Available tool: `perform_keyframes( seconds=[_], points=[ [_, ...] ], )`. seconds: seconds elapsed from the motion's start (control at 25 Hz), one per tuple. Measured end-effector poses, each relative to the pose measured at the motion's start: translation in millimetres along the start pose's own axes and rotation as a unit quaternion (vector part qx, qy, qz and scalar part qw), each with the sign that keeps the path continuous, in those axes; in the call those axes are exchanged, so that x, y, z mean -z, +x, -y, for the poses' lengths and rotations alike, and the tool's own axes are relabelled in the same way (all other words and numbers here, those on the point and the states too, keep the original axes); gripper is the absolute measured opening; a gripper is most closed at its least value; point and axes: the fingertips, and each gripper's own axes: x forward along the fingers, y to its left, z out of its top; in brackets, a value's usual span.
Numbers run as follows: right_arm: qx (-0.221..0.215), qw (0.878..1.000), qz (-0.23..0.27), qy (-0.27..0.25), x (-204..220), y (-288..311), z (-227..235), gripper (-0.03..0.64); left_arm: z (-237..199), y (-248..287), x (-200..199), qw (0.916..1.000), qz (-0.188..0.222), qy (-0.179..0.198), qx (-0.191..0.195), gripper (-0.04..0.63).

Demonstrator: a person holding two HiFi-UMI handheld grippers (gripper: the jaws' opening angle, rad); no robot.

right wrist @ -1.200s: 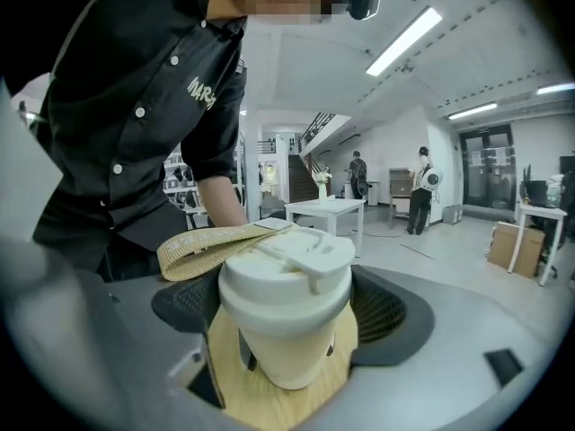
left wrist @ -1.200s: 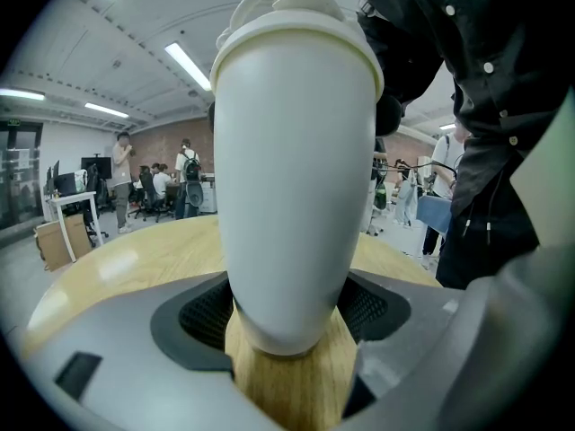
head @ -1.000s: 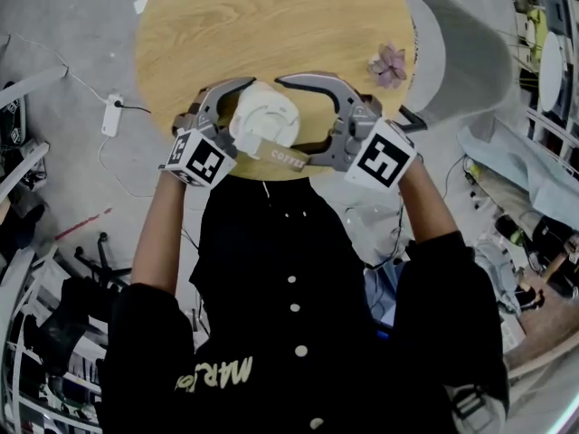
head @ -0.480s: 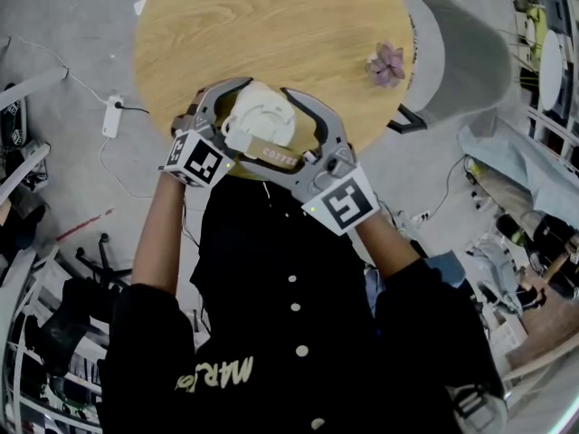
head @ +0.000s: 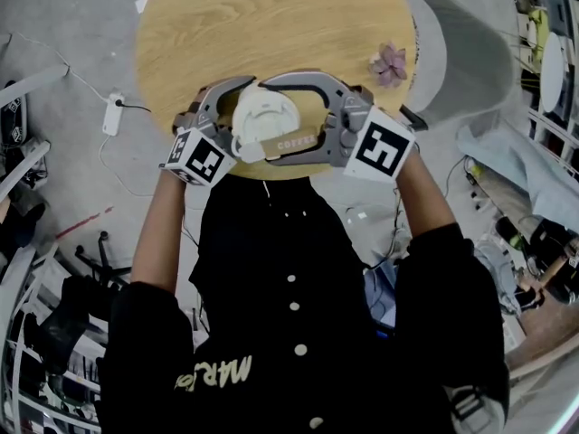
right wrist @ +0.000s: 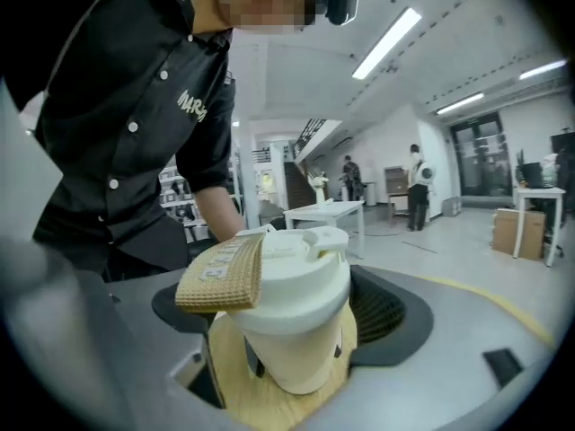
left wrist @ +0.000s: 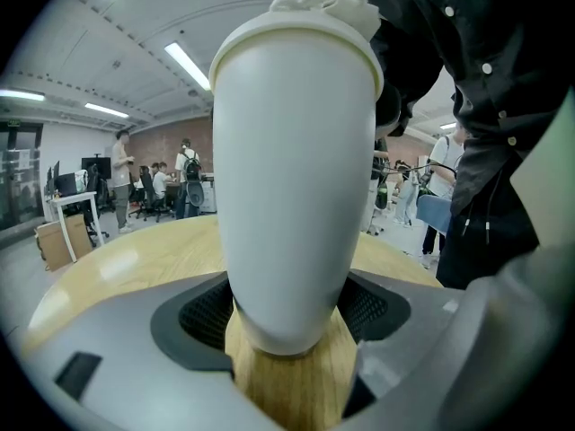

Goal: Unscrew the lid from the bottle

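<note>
Clamping the left gripper (left wrist: 286, 314) on the cream bottle (left wrist: 292, 169), pressing its dark pads against both flanks just above the rounded base. Holding the bottle roughly upright at the near edge of the round wooden worktop (head: 271, 25), close in front of the person's black shirt (head: 289, 269). Showing wood right beneath the base, yet not telling whether touching it or raised just off it. Encircling the lid (right wrist: 301, 259) with the right gripper (right wrist: 287, 317) from the opposite side, having just been closing its jaws and now pressing the pads against the lid's rim on either side. Trailing a tan woven strap (right wrist: 225, 272), lettered COFFEE, over the lid's edge on the side nearest the person. Leaving the lid sitting on the bottle's neck, not yet off. Sharing the worktop with a small pink flower (head: 389, 61), lying well apart at the right edge, near a grey chair (head: 457, 52).
</note>
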Motion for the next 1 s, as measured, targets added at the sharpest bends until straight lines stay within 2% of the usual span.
perform_keyframes(
  seconds=[0.08, 0.16, 0.32, 0.44, 0.6, 0.72, 0.8, 0.84, 0.88, 1.0],
  points=[
    [-0.024, 1.0, -0.009, 0.0, 0.2, 0.6, -0.8, 0.437, 0.0, -0.5, -0.3, 1.0, 0.001, -0.002, -0.002, 0.356],
    [-0.015, 1.0, -0.01, 0.005, 0.9, -1.3, -0.4, 0.437, -0.3, 0.0, -2.0, 1.0, 0.002, -0.003, -0.005, 0.354],
    [0.049, 0.998, -0.008, 0.044, 10.5, -10.4, 1.6, 0.476, -0.3, 0.9, -2.3, 1.0, 0.001, -0.003, -0.005, 0.354],
    [0.113, 0.99, -0.016, 0.085, 24.4, -20.2, -8.1, 0.494, 1.7, 0.9, -1.5, 1.0, 0.001, -0.003, -0.005, 0.354],
    [0.22, 0.97, -0.001, 0.101, 13.3, -12.0, -13.0, 0.499, 1.1, 0.0, -2.3, 1.0, 0.0, -0.004, -0.007, 0.354],
    [0.321, 0.942, 0.021, 0.092, 0.9, -9.1, 3.1, 0.508, 2.0, 0.4, -3.1, 1.0, 0.001, -0.005, -0.008, 0.354],
    [0.357, 0.93, 0.022, 0.087, 0.4, -8.2, 9.8, 0.487, 1.6, 0.4, -3.1, 0.9999, 0.003, -0.006, -0.009, 0.354],
    [0.364, 0.928, 0.019, 0.082, 0.8, -7.8, 11.9, 0.446, 0.7, 0.3, -3.1, 0.9999, 0.003, -0.007, -0.01, 0.356],
    [0.364, 0.928, 0.016, 0.077, 1.6, -7.5, 13.0, 0.438, -0.1, 0.2, -2.6, 0.9999, 0.003, -0.006, -0.01, 0.354],
    [0.32, 0.945, 0.009, 0.062, 4.5, -4.8, 8.9, 0.434, 0.9, -0.7, -0.4, 0.9999, 0.002, -0.006, -0.008, 0.356]
  ],
)
